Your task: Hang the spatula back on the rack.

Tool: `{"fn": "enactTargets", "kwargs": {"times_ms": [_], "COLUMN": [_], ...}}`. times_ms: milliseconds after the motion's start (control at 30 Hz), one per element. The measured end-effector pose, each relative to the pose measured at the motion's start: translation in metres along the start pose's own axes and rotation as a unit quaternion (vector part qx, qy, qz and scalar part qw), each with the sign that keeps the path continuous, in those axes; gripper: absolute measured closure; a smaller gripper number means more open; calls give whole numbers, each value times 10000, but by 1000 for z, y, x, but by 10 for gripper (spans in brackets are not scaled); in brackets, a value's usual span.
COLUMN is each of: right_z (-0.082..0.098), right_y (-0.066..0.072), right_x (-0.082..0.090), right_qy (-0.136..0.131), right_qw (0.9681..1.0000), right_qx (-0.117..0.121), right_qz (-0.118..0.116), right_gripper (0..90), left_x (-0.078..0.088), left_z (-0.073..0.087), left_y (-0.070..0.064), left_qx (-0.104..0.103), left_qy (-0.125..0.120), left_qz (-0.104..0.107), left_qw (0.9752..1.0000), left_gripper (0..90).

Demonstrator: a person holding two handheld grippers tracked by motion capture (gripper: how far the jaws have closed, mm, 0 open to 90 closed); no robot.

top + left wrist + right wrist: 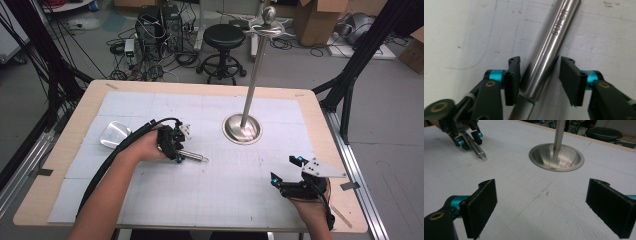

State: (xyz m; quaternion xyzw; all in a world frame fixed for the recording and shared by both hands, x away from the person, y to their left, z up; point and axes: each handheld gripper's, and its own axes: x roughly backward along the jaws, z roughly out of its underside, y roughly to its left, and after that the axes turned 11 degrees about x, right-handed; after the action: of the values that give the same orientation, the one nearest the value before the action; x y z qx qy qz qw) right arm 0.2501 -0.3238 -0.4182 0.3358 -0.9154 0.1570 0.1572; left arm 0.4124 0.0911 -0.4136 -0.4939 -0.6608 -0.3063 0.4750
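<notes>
Lying flat on the white gridded tabletop point(150, 100), well left of the stand's round base point(242, 129), is a polished steel utensil with a tubular handle point(546, 50) and a flat blade point(114, 134). It looks stiff, fairly heavy and slippery, so the straight handle near its middle seems the best hold. The left gripper point(172, 145) straddles that handle, fingers point(512, 80) parted, one touching or nearly so, the other apart. The right gripper point(292, 176), right of the base, rests spread and empty.
</notes>
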Motion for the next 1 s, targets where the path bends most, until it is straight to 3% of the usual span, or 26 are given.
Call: {"fn": "enactTargets", "kwargs": {"times_ms": [233, 467, 767, 867, 1000], "right_z": [-1, -1, -1, 0, 0], "right_y": [2, 2, 2, 1, 2], "right_x": [0, 1, 1, 1, 1], "right_qy": [4, 3, 17, 19, 45], "right_qw": [10000, 10000, 10000, 10000, 10000], "right_qx": [28, 20, 14, 31, -1], "right_qz": [-2, 11, 3, 12, 0], "right_gripper": [86, 86, 86, 86, 86], "left_x": [0, 1, 1, 0, 0], "left_z": [-2, -3, -5, -5, -5], "left_y": [-5, -9, -15, -15, -15], "left_qx": [-146, -243, -101, 243, 200], "left_qy": [78, 151, 261, 265, 245], "left_qz": [-134, -111, -150, -174, -217], "left_qw": [9998, 9995, 9995, 9992, 9993], "left_gripper": [573, 656, 685, 686, 687]}}
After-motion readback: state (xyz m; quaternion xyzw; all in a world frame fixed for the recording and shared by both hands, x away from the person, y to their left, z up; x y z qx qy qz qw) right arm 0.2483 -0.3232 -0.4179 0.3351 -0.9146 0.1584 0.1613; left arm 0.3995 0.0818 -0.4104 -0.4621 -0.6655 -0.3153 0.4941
